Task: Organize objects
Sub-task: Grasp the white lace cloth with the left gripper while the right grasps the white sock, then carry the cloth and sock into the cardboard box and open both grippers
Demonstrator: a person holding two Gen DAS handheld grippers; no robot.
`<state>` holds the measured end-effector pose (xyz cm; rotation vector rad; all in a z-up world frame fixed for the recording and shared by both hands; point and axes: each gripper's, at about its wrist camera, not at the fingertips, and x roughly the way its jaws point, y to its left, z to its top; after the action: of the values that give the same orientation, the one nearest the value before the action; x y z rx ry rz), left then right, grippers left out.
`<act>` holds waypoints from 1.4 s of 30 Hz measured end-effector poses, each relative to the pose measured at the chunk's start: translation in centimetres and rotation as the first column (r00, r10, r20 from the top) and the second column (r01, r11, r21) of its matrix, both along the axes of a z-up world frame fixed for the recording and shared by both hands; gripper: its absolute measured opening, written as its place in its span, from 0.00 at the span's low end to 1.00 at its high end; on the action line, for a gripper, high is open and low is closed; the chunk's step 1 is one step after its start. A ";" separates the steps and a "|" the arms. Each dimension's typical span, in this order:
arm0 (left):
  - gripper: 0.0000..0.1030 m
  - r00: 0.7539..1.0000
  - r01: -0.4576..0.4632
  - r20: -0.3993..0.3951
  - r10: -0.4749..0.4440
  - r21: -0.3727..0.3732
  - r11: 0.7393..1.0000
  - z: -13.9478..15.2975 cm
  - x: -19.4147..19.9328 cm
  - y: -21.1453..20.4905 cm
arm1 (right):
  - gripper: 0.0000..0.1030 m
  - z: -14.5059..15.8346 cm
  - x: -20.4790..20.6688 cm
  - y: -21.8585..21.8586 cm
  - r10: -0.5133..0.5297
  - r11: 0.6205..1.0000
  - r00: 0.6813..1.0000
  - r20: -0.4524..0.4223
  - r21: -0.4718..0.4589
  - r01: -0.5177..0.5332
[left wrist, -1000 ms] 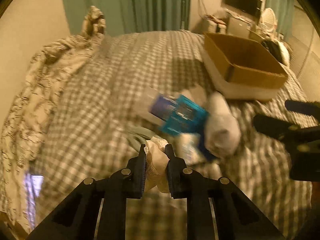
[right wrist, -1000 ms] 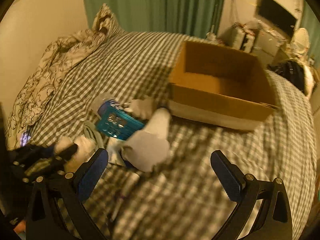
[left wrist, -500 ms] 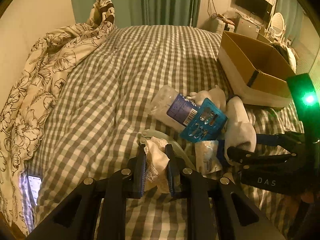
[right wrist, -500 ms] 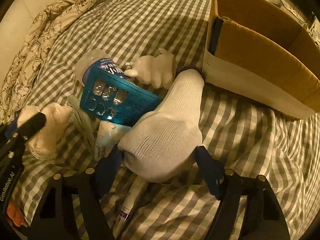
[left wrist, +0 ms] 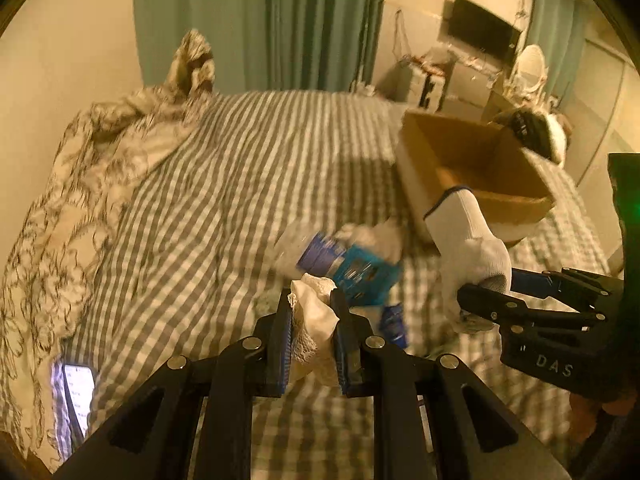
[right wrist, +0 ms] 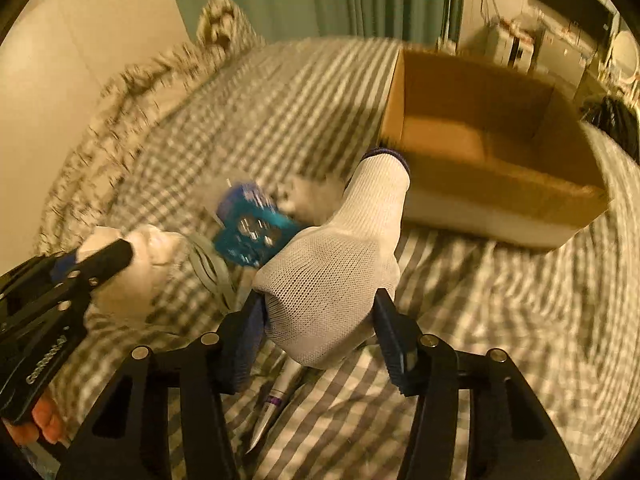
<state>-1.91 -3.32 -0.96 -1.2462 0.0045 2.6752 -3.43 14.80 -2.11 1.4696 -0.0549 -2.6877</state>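
Observation:
My left gripper [left wrist: 310, 300] is shut on a white lacy cloth [left wrist: 314, 320] and holds it above the checked bed. My right gripper [right wrist: 320, 300] is shut on a white knit glove [right wrist: 336, 264], lifted off the bed; the glove [left wrist: 468, 240] also shows in the left wrist view. An open cardboard box [right wrist: 488, 148] sits at the far right, also in the left wrist view [left wrist: 472, 168]. A teal blister pack [right wrist: 252, 232] and a blue-labelled bottle [left wrist: 316, 252] lie in the pile between the grippers.
A small tube [right wrist: 276, 400] lies on the checked cover under the glove. A floral duvet [left wrist: 72, 208] is bunched on the left. A lit phone [left wrist: 78, 396] lies at the near left. Green curtains [left wrist: 280, 24] hang behind the bed.
My right gripper has closed on the white glove and lifted it off the pile. My left gripper has risen with the cloth. Both views have tilted up toward the box.

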 end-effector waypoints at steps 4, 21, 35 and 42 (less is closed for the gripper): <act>0.17 0.996 0.070 -0.051 -0.069 0.026 0.997 3.5 -0.2 2.1 | 0.50 4.4 1.0 0.8 0.008 1.000 0.996 -0.091 0.028 -0.005; 0.17 0.955 0.264 -0.140 -0.262 -0.006 0.965 9.4 -8.5 14.4 | 0.50 10.9 -4.6 12.3 -0.123 0.990 0.971 -0.206 0.035 0.133; 0.30 0.955 0.296 -0.021 -0.295 0.005 0.955 2.7 -17.0 20.5 | 0.59 5.0 -9.5 19.2 -0.207 0.978 0.968 -0.142 -0.024 0.206; 0.84 0.971 0.235 -0.046 -0.236 -0.008 0.972 3.5 -15.8 18.9 | 0.72 7.9 -6.8 19.3 -0.238 0.971 0.950 -0.200 -0.015 0.240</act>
<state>-17.73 15.63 2.59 -1.1074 0.1533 2.4987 -10.27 34.06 5.81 1.2578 -0.2226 -3.0189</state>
